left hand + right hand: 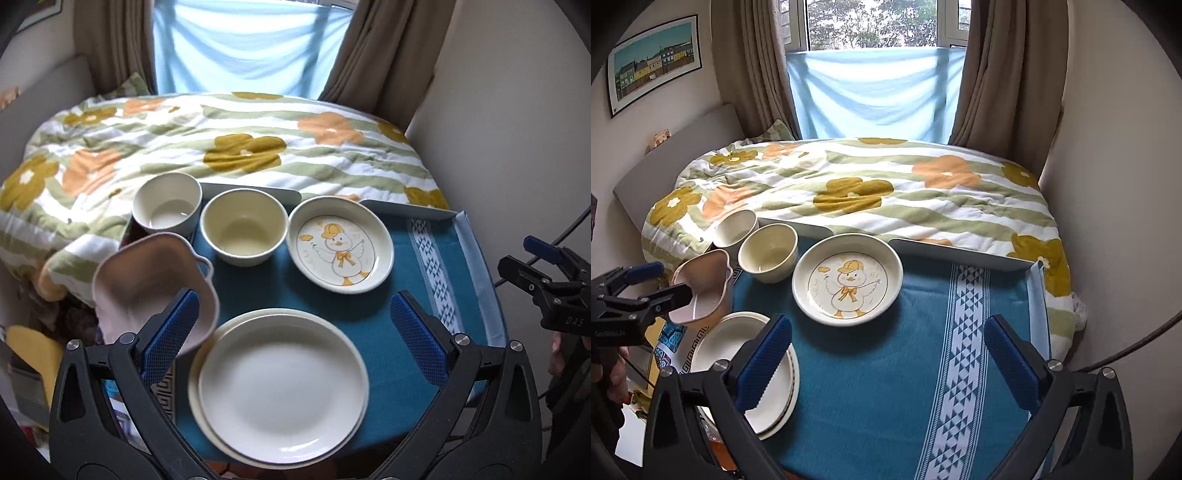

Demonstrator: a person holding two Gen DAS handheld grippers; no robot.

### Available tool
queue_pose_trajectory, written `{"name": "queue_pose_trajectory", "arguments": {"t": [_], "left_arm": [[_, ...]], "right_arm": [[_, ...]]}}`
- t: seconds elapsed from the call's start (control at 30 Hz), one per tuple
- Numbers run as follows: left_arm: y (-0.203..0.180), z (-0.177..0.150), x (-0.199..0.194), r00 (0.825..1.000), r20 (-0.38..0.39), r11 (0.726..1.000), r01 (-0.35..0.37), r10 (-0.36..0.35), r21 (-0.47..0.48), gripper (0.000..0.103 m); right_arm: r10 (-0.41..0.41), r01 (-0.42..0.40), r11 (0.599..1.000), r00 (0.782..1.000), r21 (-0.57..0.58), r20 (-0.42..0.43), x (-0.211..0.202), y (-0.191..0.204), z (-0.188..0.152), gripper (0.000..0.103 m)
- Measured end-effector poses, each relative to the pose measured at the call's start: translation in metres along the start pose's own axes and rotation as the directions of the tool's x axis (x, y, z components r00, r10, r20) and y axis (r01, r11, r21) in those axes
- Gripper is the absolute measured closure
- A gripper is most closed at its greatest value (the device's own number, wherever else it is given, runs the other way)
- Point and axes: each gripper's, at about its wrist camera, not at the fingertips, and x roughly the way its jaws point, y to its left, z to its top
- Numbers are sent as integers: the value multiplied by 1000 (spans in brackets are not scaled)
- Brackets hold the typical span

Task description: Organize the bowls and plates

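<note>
Two cream plates (pixel 282 391) lie stacked at the near left of the blue tablecloth (pixel 369 332). Behind them stand a duck-print plate (pixel 340 245), a cream bowl (pixel 243 230) and a white bowl (pixel 168 208). A pink handled bowl (pixel 147 288) sits tilted at the table's left edge. My left gripper (pixel 293 299) is open above the stack with nothing between its fingers. In the right wrist view my right gripper (pixel 886 321) is open over bare tablecloth (pixel 886 387), with the stacked plates (pixel 738 369) by its left finger and the duck-print plate (pixel 847 278) ahead.
A bed with a floral quilt (pixel 868 192) butts against the table's far side. Two flat grey boards (pixel 960 254) lie along that edge. A wall (pixel 1108 184) runs close on the right. Clutter on the floor (pixel 33 354) fills the left.
</note>
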Motion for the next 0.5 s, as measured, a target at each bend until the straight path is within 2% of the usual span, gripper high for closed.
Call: {"name": "queue_pose_trajectory", "arguments": {"t": [0.13,0.2,0.23,0.37,0.4,0.5], "left_arm": [[-3,6,32,999,-43,992,4,-9,-122,4],[-3,8,52,998,-70,985,-14,2,-172,11],[-4,9,63,996,-87,980,-20,3,-200,13],[-1,12,108,990,-141,950,-40,-4,-311,32],[0,12,120,989,-150,940,-40,-12,-339,37],[5,9,151,984,-178,914,-60,-14,-402,44]], "right_arm": [[87,-88,996,995,-23,-56,41,-28,24,0],[133,-137,990,985,-27,-111,70,-41,32,0],[164,-169,985,977,-24,-133,86,-48,35,0],[281,-292,956,938,-24,-203,139,-64,42,2],[302,-316,948,927,-32,-224,152,-65,43,8],[364,-390,920,885,-35,-292,189,-65,43,36]]}}
